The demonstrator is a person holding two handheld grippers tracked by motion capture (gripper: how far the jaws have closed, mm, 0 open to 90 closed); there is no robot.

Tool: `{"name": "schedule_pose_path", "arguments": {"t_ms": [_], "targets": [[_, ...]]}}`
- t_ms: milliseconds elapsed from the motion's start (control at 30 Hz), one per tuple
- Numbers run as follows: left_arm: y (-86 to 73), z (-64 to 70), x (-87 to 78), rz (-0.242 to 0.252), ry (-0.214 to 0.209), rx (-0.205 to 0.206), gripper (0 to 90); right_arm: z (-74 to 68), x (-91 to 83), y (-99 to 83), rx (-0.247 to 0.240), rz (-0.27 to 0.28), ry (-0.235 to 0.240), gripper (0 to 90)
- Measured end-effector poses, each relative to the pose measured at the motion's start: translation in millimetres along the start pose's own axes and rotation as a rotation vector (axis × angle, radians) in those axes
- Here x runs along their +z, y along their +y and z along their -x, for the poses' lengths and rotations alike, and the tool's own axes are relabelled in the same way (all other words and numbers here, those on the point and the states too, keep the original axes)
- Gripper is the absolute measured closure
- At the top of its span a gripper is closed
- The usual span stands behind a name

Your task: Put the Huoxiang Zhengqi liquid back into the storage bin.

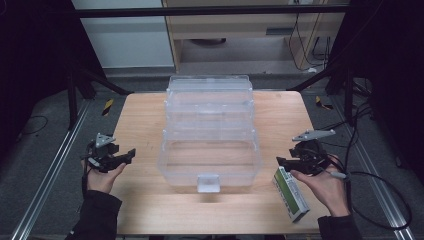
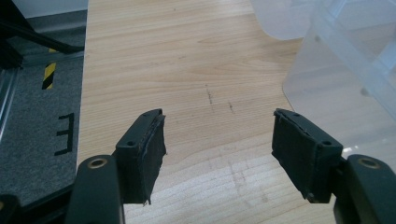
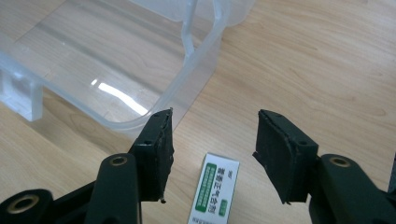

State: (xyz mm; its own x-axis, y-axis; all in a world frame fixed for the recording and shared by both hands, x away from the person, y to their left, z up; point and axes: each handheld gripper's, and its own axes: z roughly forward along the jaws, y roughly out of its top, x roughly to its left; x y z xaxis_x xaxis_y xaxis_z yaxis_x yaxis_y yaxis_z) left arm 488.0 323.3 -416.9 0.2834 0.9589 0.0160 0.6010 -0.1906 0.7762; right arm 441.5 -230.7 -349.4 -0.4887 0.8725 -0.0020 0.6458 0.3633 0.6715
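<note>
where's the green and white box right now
The green and white box lies flat on the wooden table near its front right corner in the high view, just right of the clear plastic bin and beneath the open right gripper.

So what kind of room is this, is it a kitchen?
Probably not a kitchen; it looks like a lab or workshop set up for recording. A wooden table stands inside a black metal frame, cables trail over grey carpet, and a person holds a gripper in each hand.

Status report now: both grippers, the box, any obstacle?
Left gripper open, empty. Right gripper open above green-white box, not touching. Clear bin beside it.
</note>
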Motion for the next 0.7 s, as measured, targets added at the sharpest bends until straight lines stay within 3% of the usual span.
{"name": "schedule_pose_path", "arguments": {"t_ms": [267, 700], "targets": [[-0.9, -5.1, -1.4, 0.001, 0.025, -0.013, 33.3, 0.7, -10.4, -11.8, 0.016, -0.062, 0.0, 44.6], [-3.4, -8.4, 0.6, -0.017, 0.038, -0.01, 33.2, -2.9, -5.5, -19.0, 0.027, -0.153, 0.016, 45.7]]}}
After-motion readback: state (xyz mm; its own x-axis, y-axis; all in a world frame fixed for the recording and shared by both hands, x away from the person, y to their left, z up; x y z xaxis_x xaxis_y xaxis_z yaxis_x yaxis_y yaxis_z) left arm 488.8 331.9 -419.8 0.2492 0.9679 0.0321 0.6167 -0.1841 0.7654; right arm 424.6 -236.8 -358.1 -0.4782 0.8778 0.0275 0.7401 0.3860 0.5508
